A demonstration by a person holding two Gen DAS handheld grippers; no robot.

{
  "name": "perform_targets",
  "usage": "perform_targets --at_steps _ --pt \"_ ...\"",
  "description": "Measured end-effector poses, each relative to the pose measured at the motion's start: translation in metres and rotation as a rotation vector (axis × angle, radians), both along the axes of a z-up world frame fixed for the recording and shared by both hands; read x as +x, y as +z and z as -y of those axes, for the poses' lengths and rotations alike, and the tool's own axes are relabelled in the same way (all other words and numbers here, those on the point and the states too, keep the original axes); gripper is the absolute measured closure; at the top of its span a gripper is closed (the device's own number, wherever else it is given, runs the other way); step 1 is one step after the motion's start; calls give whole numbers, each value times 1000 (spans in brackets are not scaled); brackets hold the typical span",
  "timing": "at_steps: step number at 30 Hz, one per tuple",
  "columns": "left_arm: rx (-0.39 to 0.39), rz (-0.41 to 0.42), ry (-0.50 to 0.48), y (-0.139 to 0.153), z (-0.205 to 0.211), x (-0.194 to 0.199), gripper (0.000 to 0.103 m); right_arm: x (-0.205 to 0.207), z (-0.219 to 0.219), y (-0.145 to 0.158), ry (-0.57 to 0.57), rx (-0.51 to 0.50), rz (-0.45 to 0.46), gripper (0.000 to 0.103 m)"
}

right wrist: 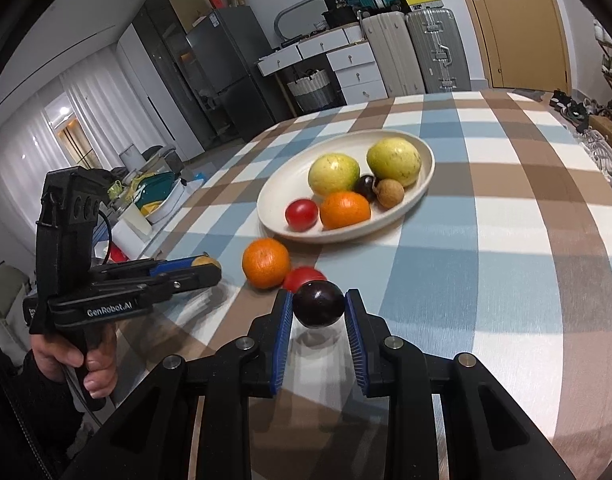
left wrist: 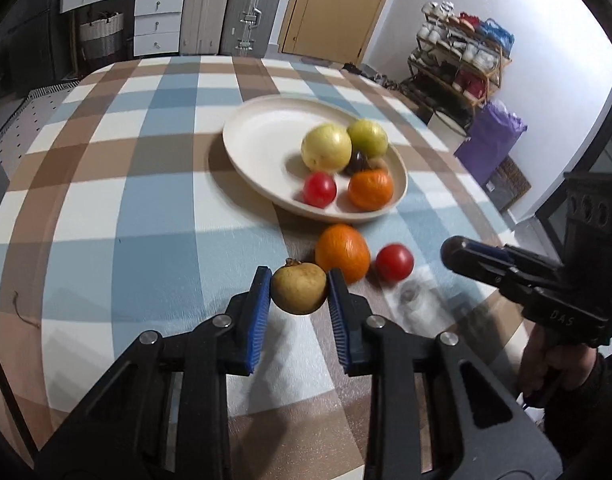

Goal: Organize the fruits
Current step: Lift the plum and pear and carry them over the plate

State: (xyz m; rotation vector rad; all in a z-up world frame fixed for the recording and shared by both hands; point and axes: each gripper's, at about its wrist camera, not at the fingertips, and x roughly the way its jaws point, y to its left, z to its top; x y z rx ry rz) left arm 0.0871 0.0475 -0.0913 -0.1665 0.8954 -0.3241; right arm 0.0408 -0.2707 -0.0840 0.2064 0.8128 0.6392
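Left gripper point(left wrist: 299, 289) is clamped on a small tan-brown fruit point(left wrist: 299, 288), both blue pads touching its sides, held above the checked tablecloth point(left wrist: 106, 208). Right gripper point(right wrist: 318, 306) is clamped on a dark purple round fruit point(right wrist: 318, 305); its shadow sits on the cloth below, so it's off the table. From the left wrist the right gripper shows only side-on at the frame's right edge, fruit hidden behind the fingers. From the right wrist only a sliver of the tan fruit peeks past the left gripper's blue pad. Cream plate point(right wrist: 423, 184) sits mid-table with two yellow-green fruits point(right wrist: 333, 174), an orange point(right wrist: 345, 209), a red tomato point(right wrist: 302, 213), a dark purple fruit point(right wrist: 365, 186) and a small brown one point(right wrist: 390, 193); in the left view that brown one is mostly hidden behind the orange, and the plate contents are motion-blurred. Loose on the cloth just beside the plate's near rim: a second orange point(right wrist: 266, 263) and a second tomato point(right wrist: 304, 278), near each other; contact unclear. The tomato is partly covered by the held purple fruit in the right view. There's a blurred pale smudge on the cloth point(left wrist: 409, 294) near the tomato; can't make out what it is.
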Motion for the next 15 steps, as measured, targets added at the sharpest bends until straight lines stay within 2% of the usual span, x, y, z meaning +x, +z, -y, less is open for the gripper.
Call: perform_targets --at_steps 9,15 --pt "-51 49 -8 35 -9 23 78 23 -6 19 22 52 20 76" --pt "-16 52 -11 52 -1 54 78 44 -9 40 30 72 57 76"
